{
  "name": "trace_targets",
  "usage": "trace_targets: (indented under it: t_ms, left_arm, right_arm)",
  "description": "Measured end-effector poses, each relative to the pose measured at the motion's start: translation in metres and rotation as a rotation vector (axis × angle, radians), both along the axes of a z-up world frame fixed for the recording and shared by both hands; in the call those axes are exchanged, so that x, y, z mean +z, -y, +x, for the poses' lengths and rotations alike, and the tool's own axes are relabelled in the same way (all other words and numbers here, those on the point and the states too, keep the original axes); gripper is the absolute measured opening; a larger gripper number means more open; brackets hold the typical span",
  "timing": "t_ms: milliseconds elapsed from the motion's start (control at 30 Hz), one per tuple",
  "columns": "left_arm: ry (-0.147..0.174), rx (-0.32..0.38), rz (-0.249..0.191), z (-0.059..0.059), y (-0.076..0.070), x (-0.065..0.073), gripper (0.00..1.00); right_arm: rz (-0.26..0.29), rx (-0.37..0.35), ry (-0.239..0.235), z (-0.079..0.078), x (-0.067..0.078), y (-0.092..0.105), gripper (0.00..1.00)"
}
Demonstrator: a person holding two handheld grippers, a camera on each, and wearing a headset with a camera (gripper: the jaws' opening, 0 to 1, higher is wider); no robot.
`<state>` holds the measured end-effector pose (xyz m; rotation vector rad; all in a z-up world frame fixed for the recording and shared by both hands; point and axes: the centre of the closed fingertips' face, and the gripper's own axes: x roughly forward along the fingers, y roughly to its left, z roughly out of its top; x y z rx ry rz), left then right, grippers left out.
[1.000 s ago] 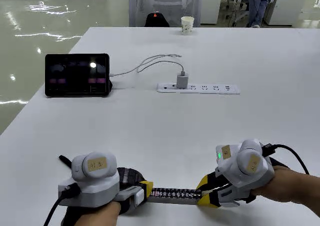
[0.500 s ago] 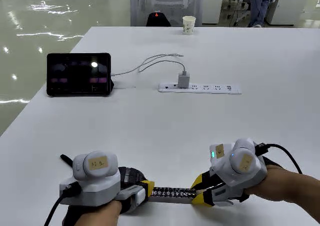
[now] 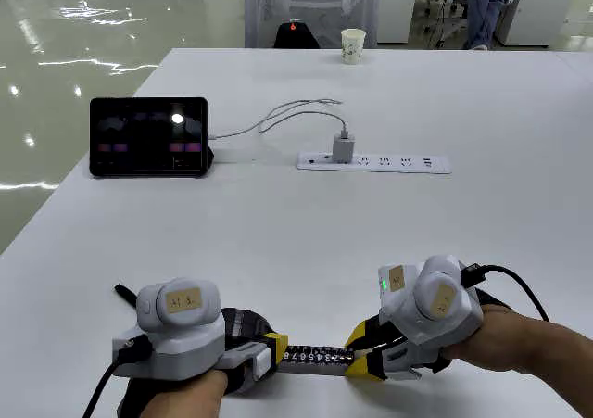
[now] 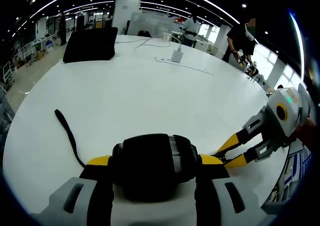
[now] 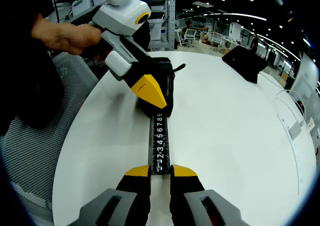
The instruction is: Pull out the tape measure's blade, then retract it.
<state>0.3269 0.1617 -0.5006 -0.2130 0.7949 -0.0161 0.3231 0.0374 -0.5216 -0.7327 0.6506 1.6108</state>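
Holding case: my L gripper [image 3: 264, 353] has its jaws clamped on both sides of the black tape measure case [image 4: 150, 153], which sits on the white table [image 3: 306, 233] near my edge.
R gripper [image 5: 160, 173]: jaws pinched almost closed on the blade [image 5: 159, 143] tip.
Blade axis: straight btw the two grippers, L-R across me; short length out, numerals 1-9 showing.
Key relation: case lies left of R gripper, dead along the blade line.
Next move, my guess: R travels on that axis only; sideways drift could kink the blade.
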Motion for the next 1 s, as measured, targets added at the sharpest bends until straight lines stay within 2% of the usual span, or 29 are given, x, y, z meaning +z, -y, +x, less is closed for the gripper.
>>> trace_targets:
  t_ms: [1000]
  left_arm:
    - [-0.002, 0.011, -0.013, 0.000, 0.000, 0.001, 0.61]
  right_arm:
    - [0.034, 0.007, -0.001, -0.003, 0.000, -0.035, 0.10]
